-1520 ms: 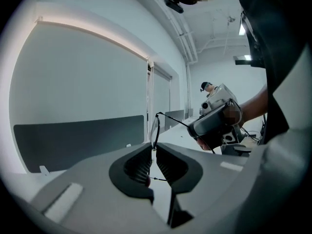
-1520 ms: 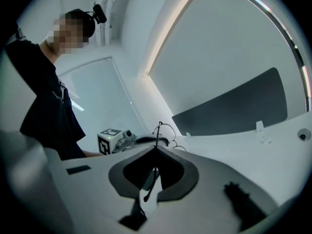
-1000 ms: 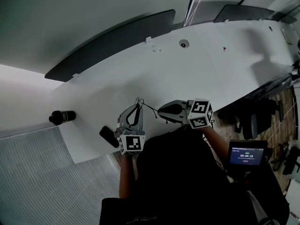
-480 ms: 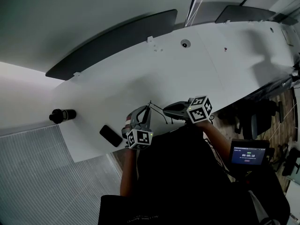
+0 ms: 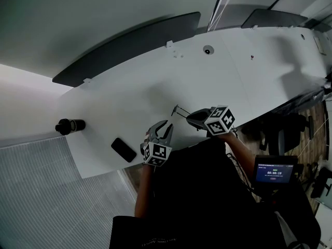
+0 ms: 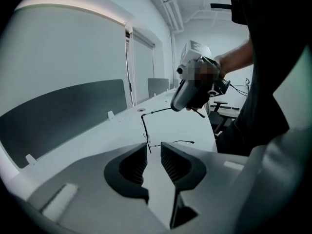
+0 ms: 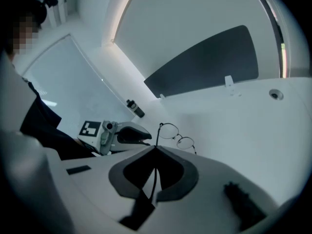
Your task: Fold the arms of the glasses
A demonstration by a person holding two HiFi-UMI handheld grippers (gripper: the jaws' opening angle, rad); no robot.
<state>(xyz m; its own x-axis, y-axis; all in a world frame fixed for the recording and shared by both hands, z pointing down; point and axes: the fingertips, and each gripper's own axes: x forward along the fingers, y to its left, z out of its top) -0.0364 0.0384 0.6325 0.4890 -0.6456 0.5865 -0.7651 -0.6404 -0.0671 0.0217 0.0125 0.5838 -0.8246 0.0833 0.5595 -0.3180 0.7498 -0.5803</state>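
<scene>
While the right tongs [image 7: 156, 148] clamp one arm of the glasses [image 7: 170, 130], the left tongs [image 6: 154, 149] stand open, empty; the glasses hang just beyond their tips.

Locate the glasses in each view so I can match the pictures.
Head view: glasses centre, at the right tongs.
Left gripper view: glasses centre, beyond the open left tongs.
Right gripper view: glasses centre, arm pinched in shut right tongs.
Shared landmark: dark desk divider.

Phone [image 5: 123, 150] left of glasses [image 7: 178, 137]; bottle [image 5: 69, 125] farther left
</scene>
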